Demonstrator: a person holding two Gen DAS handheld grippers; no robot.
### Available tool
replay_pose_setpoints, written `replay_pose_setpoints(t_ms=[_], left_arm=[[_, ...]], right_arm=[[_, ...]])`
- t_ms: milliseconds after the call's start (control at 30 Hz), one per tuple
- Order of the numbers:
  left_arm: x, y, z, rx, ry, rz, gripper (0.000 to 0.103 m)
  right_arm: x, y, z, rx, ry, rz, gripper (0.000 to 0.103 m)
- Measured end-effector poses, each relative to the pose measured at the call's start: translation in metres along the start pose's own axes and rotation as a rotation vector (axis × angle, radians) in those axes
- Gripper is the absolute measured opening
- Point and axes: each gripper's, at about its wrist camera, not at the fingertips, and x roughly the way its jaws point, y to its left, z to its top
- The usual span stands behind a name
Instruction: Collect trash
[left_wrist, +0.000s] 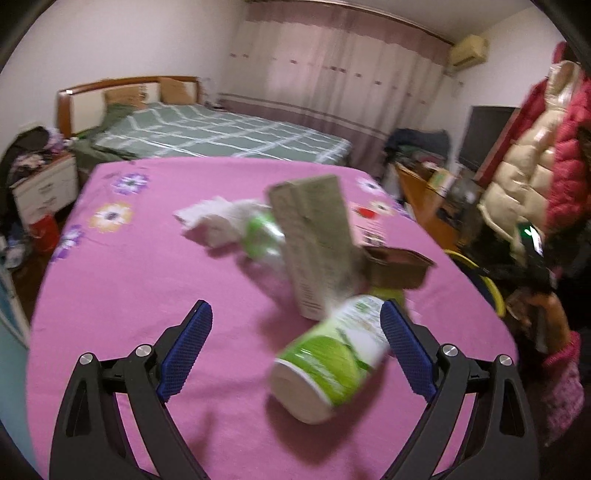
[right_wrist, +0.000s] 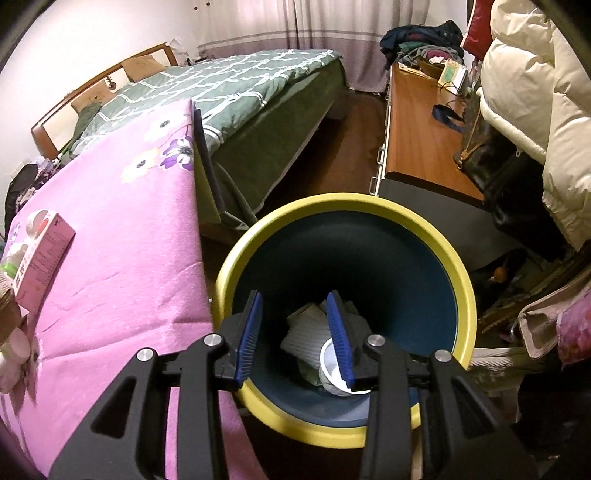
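pink flowered cloth (left_wrist: 129, 295) covers the table where the rubbish waits, and the left gripper (left_wrist: 295, 325) hangs over it with its blue pads spread wide, gripping nothing. a green-and-white paper cup (left_wrist: 328, 354) lies on its side between the pads, close against the right-hand one, though the blur makes it impossible to say whether they touch; the wide gap looks set to take the cup's girth. just beyond the fingertips a tall grey carton (left_wrist: 317, 243) stands tilted, a brown tray (left_wrist: 399, 266) beside it to the right, with a crumpled white tissue (left_wrist: 210, 221) and a green wrapper (left_wrist: 262, 232) further ahead.

the right gripper (right_wrist: 293, 332) points steeply down into the mouth of a bin (right_wrist: 332, 201), yellow at the rim and dark blue inside, standing on the floor just off the table's edge, presumably so that rubbish drops straight in. its jaws stand partly open with nothing between the pads. directly below the fingertips, at the bottom of the bin, lie a white ribbed carton (right_wrist: 303, 343), a white cup (right_wrist: 334, 369) on its side and some greenish scraps. to the left of this gripper, on the cloth, a pink box (right_wrist: 44, 254) is not yet collected.

the job appears partly done: some pieces binned, several left on the table, the cup likely next.
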Motion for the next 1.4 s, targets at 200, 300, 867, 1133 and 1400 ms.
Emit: replay_pose_setpoints(t_ms=[200,300,867,1133,1400], left_arm=[[0.018,-0.016,-0.012,0.034,0.101,-0.097,0.092],[0.02,-0.031,-0.019,0.046,0.129,-0.142,0.092],[0.027,-0.059,-0.036,0.133,0.171,-0.1,0.074],[0.032,-0.068,-0.04,0.212,0.171,-0.054,0.054],[-0.006,-0.085,-0.013,0.314,0.066,-0.02,0.052]], right_arm=[[-0.003,-0.004,-0.003,0.007,-0.004,0.006,0.035],[-0.003,-0.006,-0.005,0.01,-0.001,0.006,0.035],[-0.006,-0.009,-0.013,0.016,-0.009,0.056,0.035],[-0.008,-0.012,-0.014,0.021,-0.018,0.065,0.035],[-0.016,-0.009,-0.015,0.019,-0.037,0.077,0.035]])
